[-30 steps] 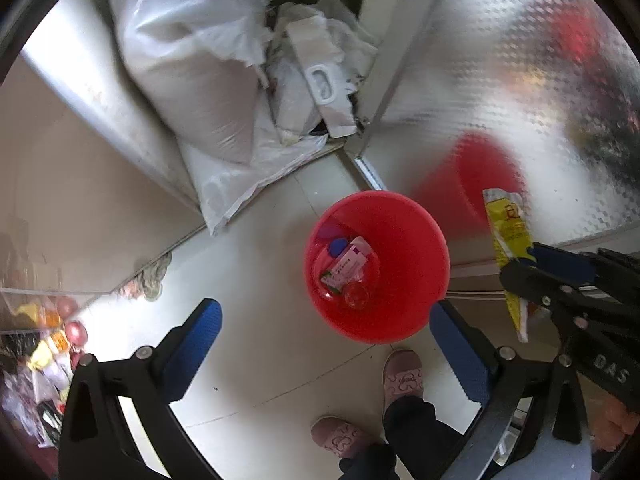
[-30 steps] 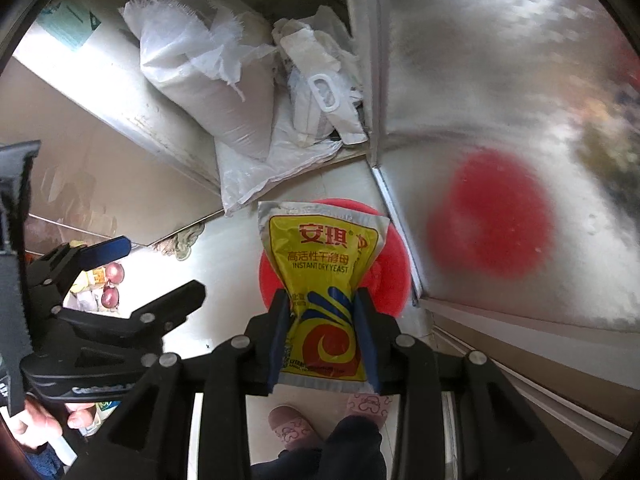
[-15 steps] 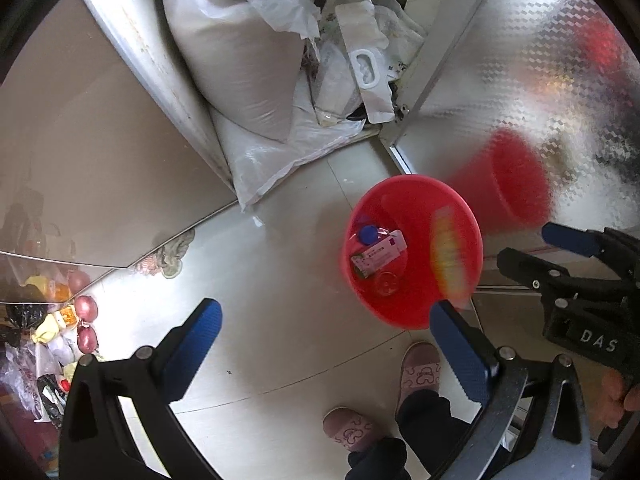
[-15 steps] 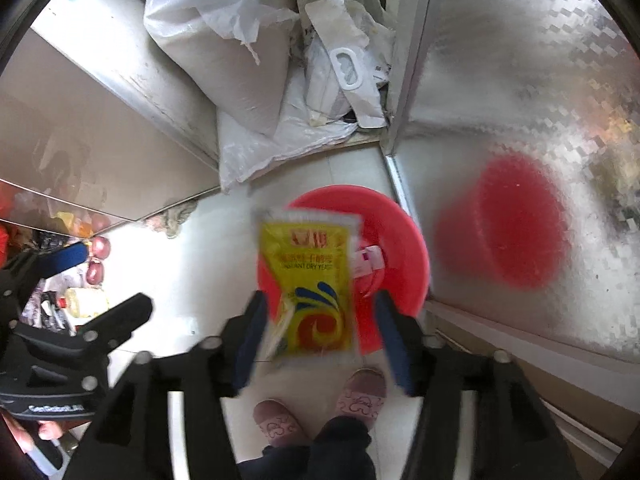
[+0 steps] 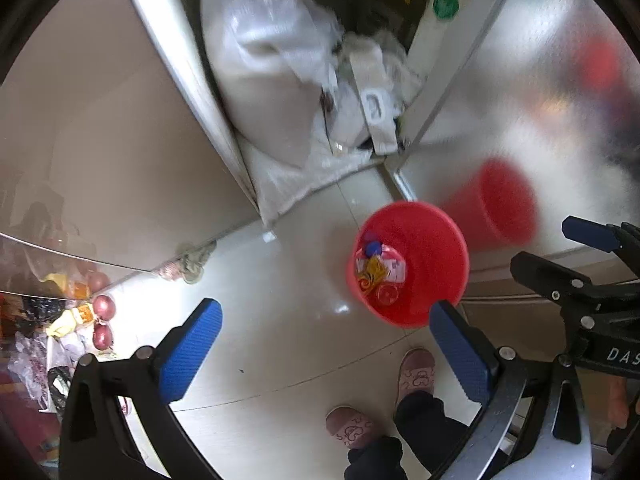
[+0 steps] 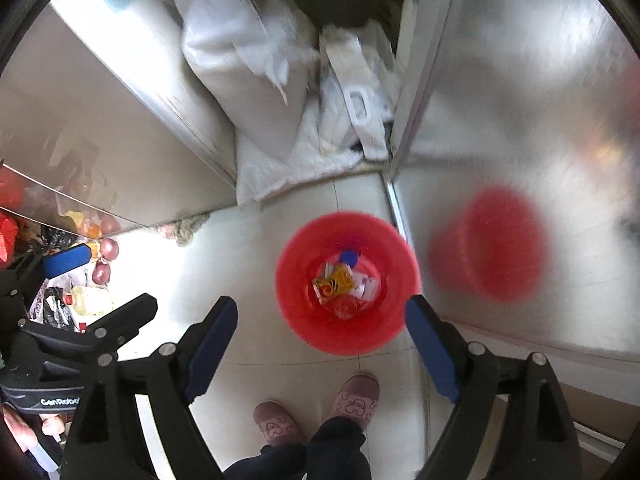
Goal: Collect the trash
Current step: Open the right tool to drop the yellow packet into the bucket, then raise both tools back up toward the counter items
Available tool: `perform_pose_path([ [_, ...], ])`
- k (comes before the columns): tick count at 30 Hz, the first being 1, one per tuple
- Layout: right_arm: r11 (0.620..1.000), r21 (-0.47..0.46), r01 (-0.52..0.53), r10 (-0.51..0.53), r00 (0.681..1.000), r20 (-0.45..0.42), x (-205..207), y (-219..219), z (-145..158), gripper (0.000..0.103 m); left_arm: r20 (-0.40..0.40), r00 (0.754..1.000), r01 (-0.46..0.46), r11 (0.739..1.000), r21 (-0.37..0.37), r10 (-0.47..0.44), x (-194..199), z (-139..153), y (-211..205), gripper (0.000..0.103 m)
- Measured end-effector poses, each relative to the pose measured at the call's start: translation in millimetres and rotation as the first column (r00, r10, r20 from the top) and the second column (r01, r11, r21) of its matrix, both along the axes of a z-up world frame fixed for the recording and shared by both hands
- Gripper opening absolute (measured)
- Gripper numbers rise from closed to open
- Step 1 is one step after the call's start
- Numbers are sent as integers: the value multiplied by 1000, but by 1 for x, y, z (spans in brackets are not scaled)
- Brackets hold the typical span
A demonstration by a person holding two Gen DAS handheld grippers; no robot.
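Pale tiled floor [image 6: 248,264] below; right gripper [image 6: 320,344] opening, nothing between jaws, yellow packet [image 6: 334,282] in red bucket [image 6: 384,320] just ahead; left gripper [image 5: 324,348] spread wide, empty.

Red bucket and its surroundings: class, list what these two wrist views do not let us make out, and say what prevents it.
- Print on the yellow packet in the red bucket: too small and blurred, both views.
- Other trash under it: partly covered by the packet.
- Shelf behind the white sacks: dark, motion-blurred.
- Person above the slippers: cut off by the bottom edge.
- Items at the left edge: small, distorted by fisheye.
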State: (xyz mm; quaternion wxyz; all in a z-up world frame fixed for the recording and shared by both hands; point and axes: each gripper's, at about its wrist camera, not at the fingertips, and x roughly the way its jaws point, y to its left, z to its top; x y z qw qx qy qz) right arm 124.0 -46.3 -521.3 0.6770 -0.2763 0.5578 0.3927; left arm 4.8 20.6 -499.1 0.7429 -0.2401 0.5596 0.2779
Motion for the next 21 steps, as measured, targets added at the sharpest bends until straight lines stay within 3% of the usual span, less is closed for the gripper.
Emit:
perform_pose_path([
  [11, 992, 127, -19, 9, 997, 82, -31, -8, 162, 85, 105, 994, -29, 993, 117, 17, -24, 169, -11, 103],
  [21, 970, 239, 39, -78, 984, 158, -42, -43, 317, 86, 218, 975, 0, 978, 210, -47, -17, 310, -40, 103],
])
